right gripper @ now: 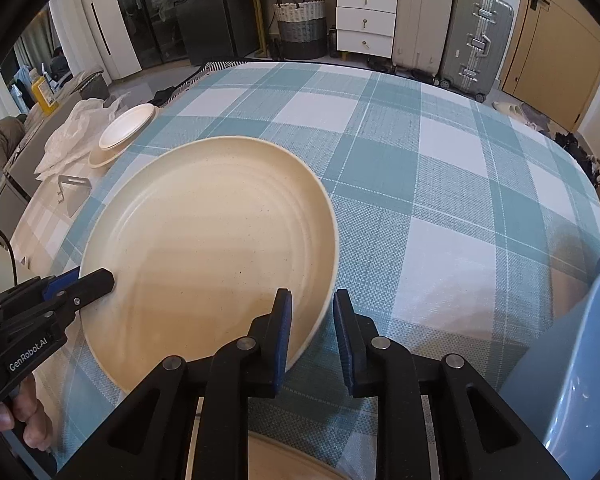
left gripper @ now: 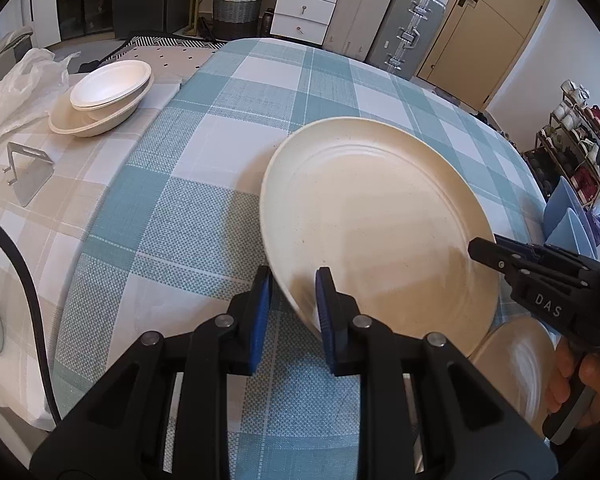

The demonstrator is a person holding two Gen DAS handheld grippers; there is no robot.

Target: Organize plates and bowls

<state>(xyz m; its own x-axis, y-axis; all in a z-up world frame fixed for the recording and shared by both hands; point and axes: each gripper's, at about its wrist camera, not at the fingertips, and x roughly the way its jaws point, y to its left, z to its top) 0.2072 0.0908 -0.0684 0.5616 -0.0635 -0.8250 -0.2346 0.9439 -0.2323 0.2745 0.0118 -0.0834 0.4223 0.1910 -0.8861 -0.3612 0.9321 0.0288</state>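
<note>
Both grippers share one plate

Clearly, from the left wrist, the left gripper [left gripper: 294, 304] clamps its fingers on the cream plate's [left gripper: 380, 220] near rim, lifted and tilted above the checked surface [left gripper: 180, 200]. From the right wrist, the right gripper [right gripper: 312, 332] pinches the opposite rim, presumably steadying it for stacking.

The left gripper [left gripper: 294, 308] pinches the near rim of a cream plate [left gripper: 380, 224], which tilts above the checked tablecloth [left gripper: 172, 208]. The right gripper [left gripper: 485, 254] meets its far edge, probably clamped. Stacked bowls [left gripper: 104, 96] sit well apart.

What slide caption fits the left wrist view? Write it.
Both tongs grip a cream plate over the checked tablecloth.
</note>
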